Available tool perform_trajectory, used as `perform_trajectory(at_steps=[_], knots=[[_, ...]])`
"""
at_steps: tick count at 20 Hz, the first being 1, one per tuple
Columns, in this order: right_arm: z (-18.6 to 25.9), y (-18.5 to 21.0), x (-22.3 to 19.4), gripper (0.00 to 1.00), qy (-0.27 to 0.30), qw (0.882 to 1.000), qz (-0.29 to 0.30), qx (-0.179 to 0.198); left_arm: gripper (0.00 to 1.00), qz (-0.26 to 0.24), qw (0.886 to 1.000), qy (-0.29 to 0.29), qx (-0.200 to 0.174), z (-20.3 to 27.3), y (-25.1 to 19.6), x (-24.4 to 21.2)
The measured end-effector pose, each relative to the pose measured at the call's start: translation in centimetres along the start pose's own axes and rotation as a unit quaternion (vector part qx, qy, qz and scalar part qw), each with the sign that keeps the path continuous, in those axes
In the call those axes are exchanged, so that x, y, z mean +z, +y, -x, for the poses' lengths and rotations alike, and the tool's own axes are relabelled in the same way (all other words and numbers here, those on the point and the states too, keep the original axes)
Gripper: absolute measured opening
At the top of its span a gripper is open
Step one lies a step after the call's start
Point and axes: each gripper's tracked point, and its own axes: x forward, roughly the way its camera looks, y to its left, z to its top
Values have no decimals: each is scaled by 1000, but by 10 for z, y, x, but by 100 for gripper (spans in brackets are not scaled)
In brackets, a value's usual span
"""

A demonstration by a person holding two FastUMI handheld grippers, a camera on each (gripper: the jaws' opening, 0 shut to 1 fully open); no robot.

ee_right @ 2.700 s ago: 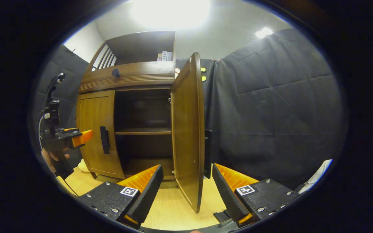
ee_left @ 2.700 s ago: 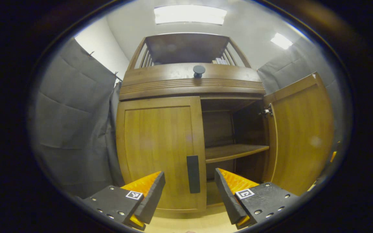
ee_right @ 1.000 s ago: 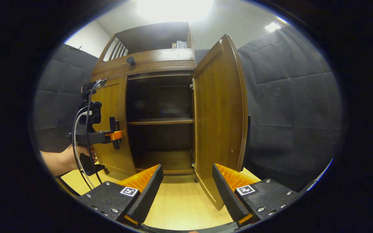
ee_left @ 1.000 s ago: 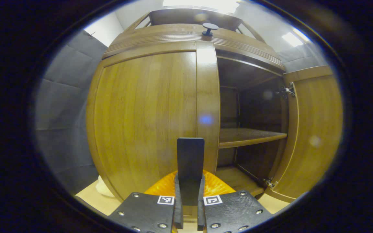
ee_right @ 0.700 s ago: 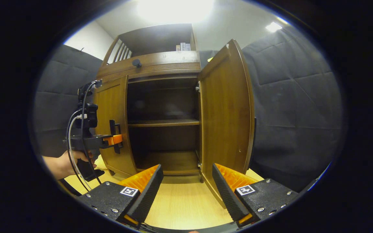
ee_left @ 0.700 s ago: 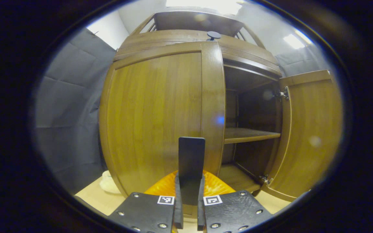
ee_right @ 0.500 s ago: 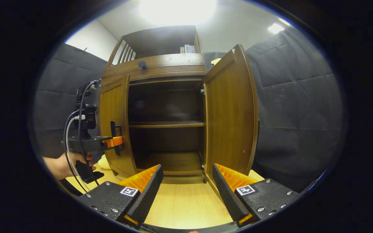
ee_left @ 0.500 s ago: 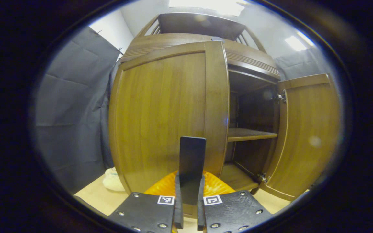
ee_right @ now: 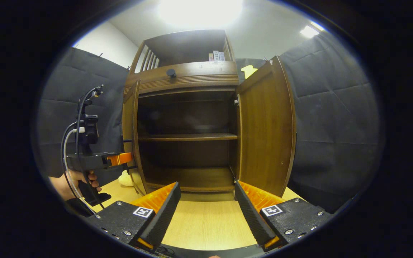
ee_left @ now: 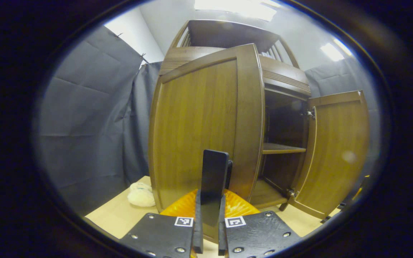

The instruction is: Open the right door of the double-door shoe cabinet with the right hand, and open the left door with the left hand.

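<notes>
The wooden shoe cabinet [ee_right: 188,77] stands ahead with both doors swung out. My left gripper [ee_left: 208,222] is shut on the dark handle [ee_left: 213,179] of the left door [ee_left: 203,122], which stands well out from the cabinet front. In the right gripper view the left gripper [ee_right: 122,158] holds that left door [ee_right: 131,139] edge-on, a hand [ee_right: 72,181] behind it. The right door [ee_right: 267,132] is wide open. My right gripper [ee_right: 206,209] hangs open in front of the cabinet, holding nothing. Inside, a shelf [ee_right: 186,137] shows bare.
A pale fluffy object [ee_left: 140,190] lies on the light wood floor [ee_right: 206,222] left of the cabinet. Dark cloth walls [ee_right: 332,118] close in on both sides. A round knob [ee_right: 171,73] sits on the cabinet's upper front, and small items [ee_right: 216,56] stand on the top shelf.
My left gripper closed on the left door's handle and has swung the door outward. The right gripper has drawn back from the right door, staying open.
</notes>
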Motion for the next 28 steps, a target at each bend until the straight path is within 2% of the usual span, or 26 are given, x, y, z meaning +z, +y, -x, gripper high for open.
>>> perform_trajectory(at_steps=[1, 2, 16, 18, 19, 22, 28], knots=[[1, 3, 0, 92, 0, 1000, 1, 3, 22, 1, 1000, -1, 2, 0, 0, 1], [2, 6, 0, 94, 0, 1000, 2, 5, 12, 0, 1000, -1, 4, 0, 1, 0], [13, 52, -4, 94, 3, 999, 2, 49, 11, 7, 998, -13, 55, -3, 2, -8], [13, 55, -2, 94, 1, 998, 3, 55, 11, -2, 997, -17, 72, -6, 5, -17], [14, 57, -1, 94, 0, 998, 4, 57, 16, -3, 997, -18, 76, -9, 2, -24], [21, 61, -3, 94, 0, 998, 3, 61, 11, -9, 996, -21, 89, -14, 2, -34], [27, 58, -2, 94, -4, 998, 1, 60, 11, -38, 990, -34, 128, -17, 4, -40]])
